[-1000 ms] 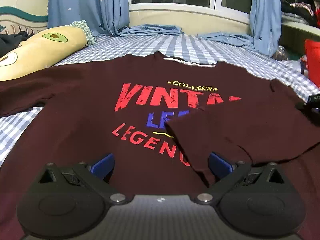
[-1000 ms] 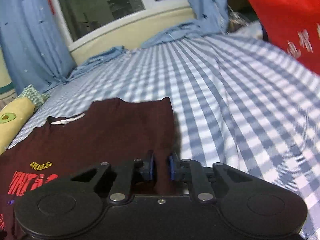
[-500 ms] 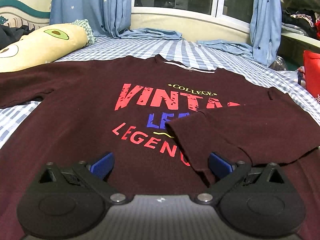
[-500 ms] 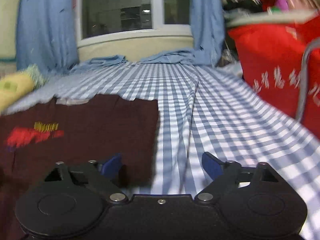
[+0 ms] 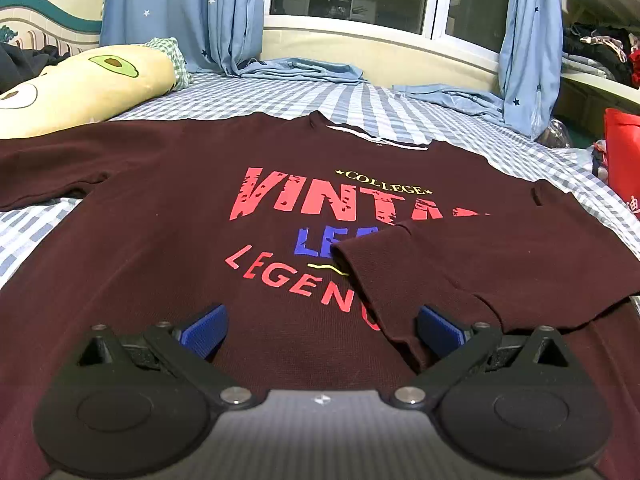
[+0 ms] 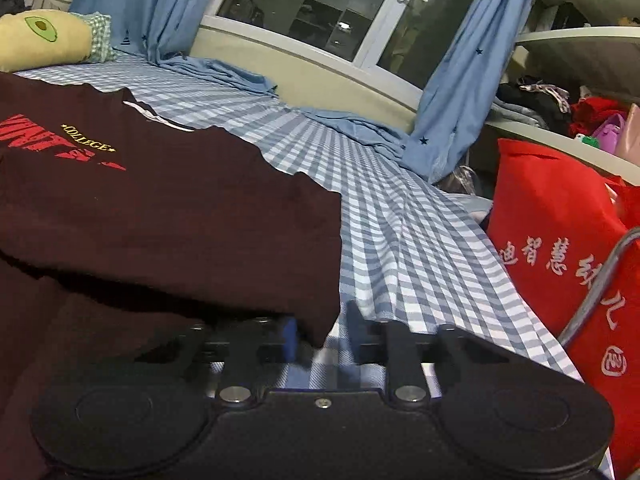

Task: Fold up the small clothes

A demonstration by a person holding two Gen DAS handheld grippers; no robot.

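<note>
A dark maroon sweatshirt (image 5: 168, 216) with red, blue and yellow lettering lies flat on the checked bed (image 5: 400, 116). Its right sleeve (image 5: 480, 264) is folded across the chest and hides part of the print. Its left sleeve (image 5: 44, 168) lies spread out to the left. My left gripper (image 5: 320, 328) is open and empty, low over the shirt's lower front. In the right wrist view my right gripper (image 6: 320, 332) is partly closed around the folded right edge of the sweatshirt (image 6: 168, 216), whose corner lies between the jaws.
A yellow avocado pillow (image 5: 80, 88) lies at the back left. Blue curtains (image 5: 180, 12) hang by the window, their ends bunched on the bed. A red bag (image 6: 560, 248) stands off the bed's right side, with a grey cable (image 6: 596, 284) in front.
My right gripper opened, swung towards the sweatshirt's right edge and is now closing on its folded corner. My left gripper stayed open over the shirt with little movement.
</note>
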